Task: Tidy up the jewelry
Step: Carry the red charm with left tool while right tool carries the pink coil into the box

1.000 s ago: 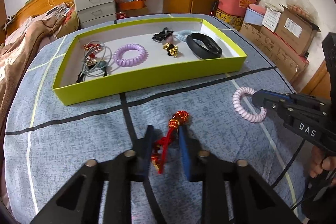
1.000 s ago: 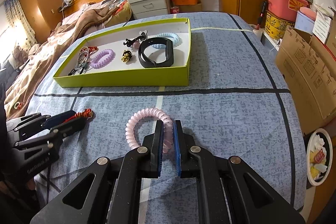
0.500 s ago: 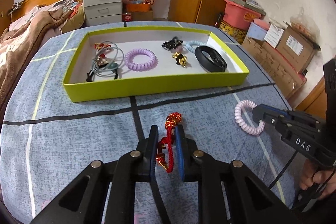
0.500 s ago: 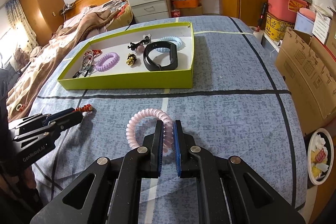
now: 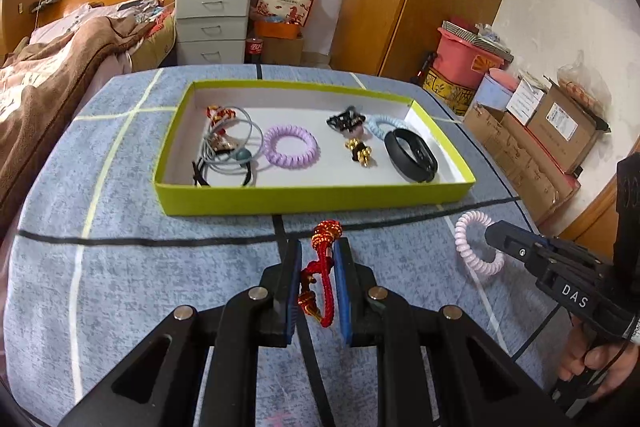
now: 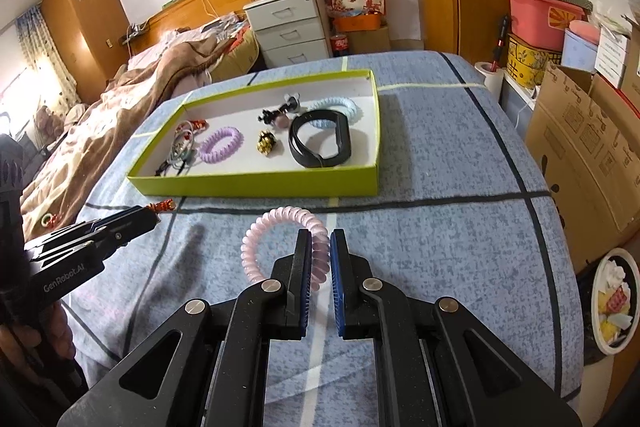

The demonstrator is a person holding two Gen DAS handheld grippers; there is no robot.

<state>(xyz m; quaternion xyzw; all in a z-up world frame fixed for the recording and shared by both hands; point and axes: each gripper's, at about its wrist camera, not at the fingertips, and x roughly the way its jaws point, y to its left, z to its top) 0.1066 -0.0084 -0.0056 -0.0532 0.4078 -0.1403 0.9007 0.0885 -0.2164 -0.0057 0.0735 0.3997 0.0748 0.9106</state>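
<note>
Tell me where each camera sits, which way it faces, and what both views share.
Left wrist: on the left gripper, looking forward and down over the bedspread at the green tray; its fingers grip a red knotted cord; the right gripper and a hand show.
Right wrist: on the right gripper, facing the same tray; its fingers pinch a pink coil hair tie; the left gripper enters at left.
Shared: tray, both held items, white drawers.

The tray [image 5: 312,201] lay at frame centre on the bedspread [image 5: 120,267]; the drawer unit [image 5: 211,23] stood behind it, boxes [image 5: 532,147] right.
</note>
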